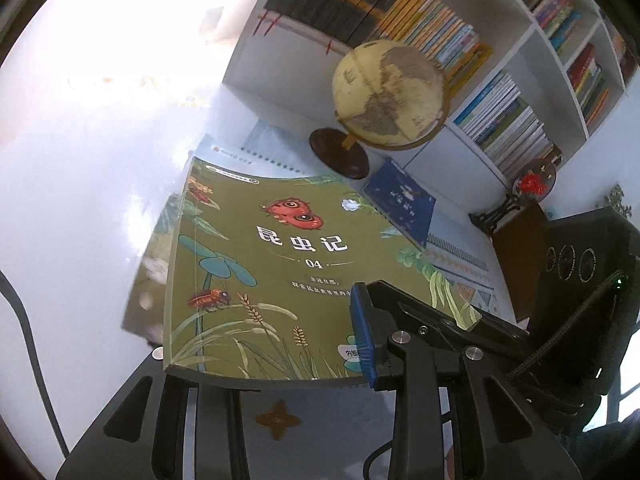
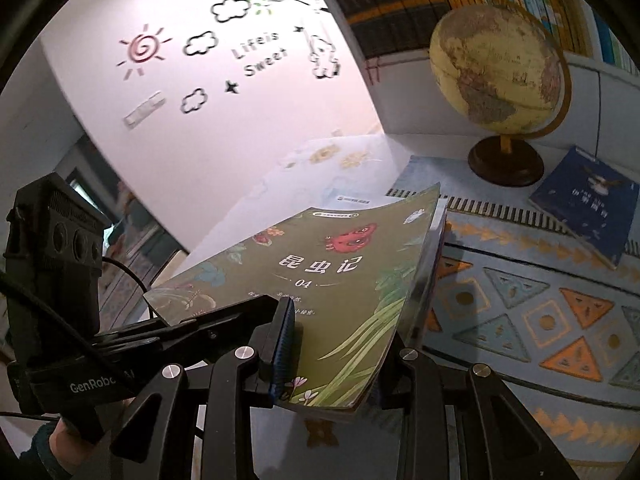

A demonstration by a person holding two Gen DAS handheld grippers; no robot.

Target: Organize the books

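A green insect-picture book fills the middle of the left wrist view, lifted and tilted over the table. My left gripper is shut on its near edge, with the blue pad pressed on the cover and the other finger underneath. In the right wrist view my right gripper is shut on the same green book, blue pad on top. Each gripper shows in the other's view, clamped on a near corner. Light-blue covers peek out beyond the book's far edge; I cannot tell whether they are held too.
A yellow globe on a dark round base stands just behind the book. A dark blue book lies flat on the patterned tablecloth. White shelves full of upright books rise behind. A small stand with a red flower sits at the right.
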